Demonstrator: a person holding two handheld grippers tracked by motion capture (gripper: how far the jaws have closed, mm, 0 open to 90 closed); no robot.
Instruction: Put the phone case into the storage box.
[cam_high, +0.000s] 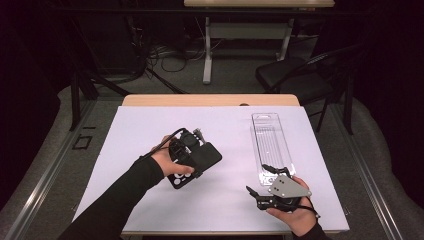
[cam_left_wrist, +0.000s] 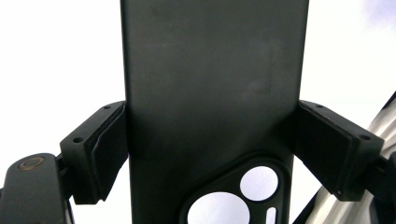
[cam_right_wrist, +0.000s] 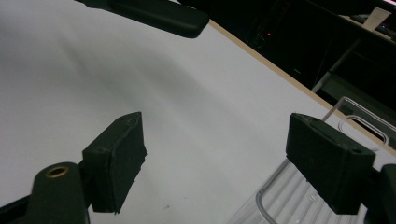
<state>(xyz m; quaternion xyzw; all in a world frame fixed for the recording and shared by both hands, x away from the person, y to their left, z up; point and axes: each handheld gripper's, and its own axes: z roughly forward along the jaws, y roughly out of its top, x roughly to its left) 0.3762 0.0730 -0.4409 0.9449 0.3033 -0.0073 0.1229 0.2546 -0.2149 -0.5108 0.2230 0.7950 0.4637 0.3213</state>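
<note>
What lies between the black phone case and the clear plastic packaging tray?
Only bare white table cover separates the black phone case from the clear plastic packaging tray, as seen in the high view.

Black phone case (cam_left_wrist: 210, 93), clear tray (cam_high: 271, 145)

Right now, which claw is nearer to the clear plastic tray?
Right. The right claw hovers open at the near end of the clear plastic tray, one jaw over its rim. The left claw is off to the tray's left, shut on the black phone case.
</note>
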